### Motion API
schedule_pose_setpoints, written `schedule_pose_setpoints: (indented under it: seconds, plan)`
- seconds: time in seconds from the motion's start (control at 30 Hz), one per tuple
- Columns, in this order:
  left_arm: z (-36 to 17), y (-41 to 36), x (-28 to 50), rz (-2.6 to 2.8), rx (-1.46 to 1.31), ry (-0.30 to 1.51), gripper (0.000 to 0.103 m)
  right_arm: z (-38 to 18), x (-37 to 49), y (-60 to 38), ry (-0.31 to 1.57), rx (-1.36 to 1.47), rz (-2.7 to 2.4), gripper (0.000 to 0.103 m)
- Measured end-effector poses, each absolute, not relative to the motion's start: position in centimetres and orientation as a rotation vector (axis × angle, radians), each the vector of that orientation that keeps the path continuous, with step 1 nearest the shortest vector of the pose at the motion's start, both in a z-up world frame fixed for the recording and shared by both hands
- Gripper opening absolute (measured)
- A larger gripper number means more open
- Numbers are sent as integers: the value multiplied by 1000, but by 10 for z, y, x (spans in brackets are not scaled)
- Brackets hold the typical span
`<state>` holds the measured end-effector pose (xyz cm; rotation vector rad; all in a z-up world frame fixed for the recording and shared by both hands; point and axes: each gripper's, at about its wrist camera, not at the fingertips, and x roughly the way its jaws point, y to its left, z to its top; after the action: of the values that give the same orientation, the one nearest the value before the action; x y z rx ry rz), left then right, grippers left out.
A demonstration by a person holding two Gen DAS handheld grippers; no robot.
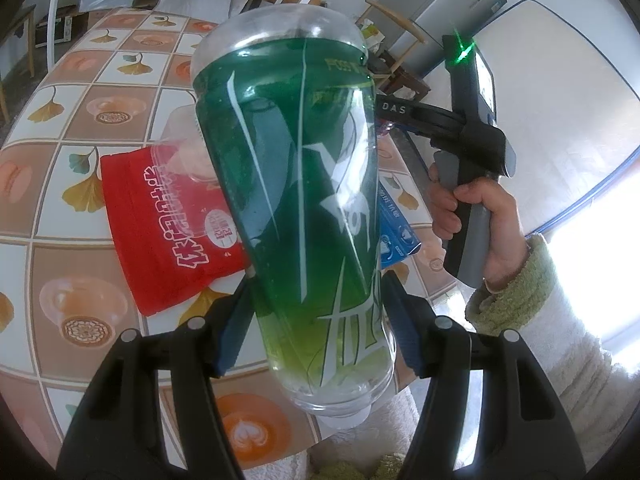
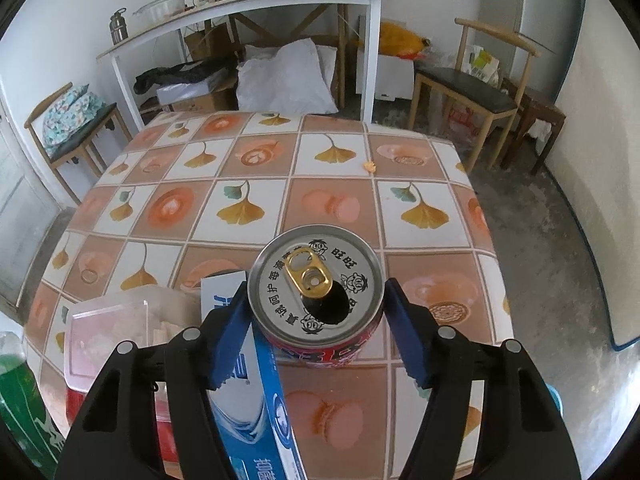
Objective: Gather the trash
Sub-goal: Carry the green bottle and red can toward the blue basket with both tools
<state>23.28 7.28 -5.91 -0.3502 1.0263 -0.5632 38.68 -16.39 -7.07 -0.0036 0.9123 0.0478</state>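
A green-labelled clear plastic bottle [image 1: 296, 184] fills the left wrist view, held cap end down above the table. My left gripper [image 1: 316, 280] is shut on its lower body, blue pads pressing both sides. The same bottle [image 2: 16, 392] shows at the lower left edge of the right wrist view. A red drink can [image 2: 316, 292] with an opened gold pull tab stands upright on the patterned tablecloth [image 2: 332, 208]. My right gripper [image 2: 316, 292] is shut on it, a pad against each side below the rim. A hand [image 1: 480, 208] with a green cuff holds that gripper.
A red packet [image 1: 160, 220] lies under a clear plastic box [image 1: 180, 152] left of the bottle. A blue and white carton [image 2: 248, 400] lies beside the can. A small orange scrap [image 2: 370, 166] sits far on the table. Chairs [image 2: 468, 92] and a white shelf stand beyond.
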Motion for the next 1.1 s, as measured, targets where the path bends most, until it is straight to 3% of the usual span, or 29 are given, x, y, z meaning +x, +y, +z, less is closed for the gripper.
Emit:
schedule_pose_setpoints:
  seconds: [1.1]
  plan:
    - [-30, 50, 204, -558, -265, 949, 59, -3, 250, -245, 771, 175, 20, 64]
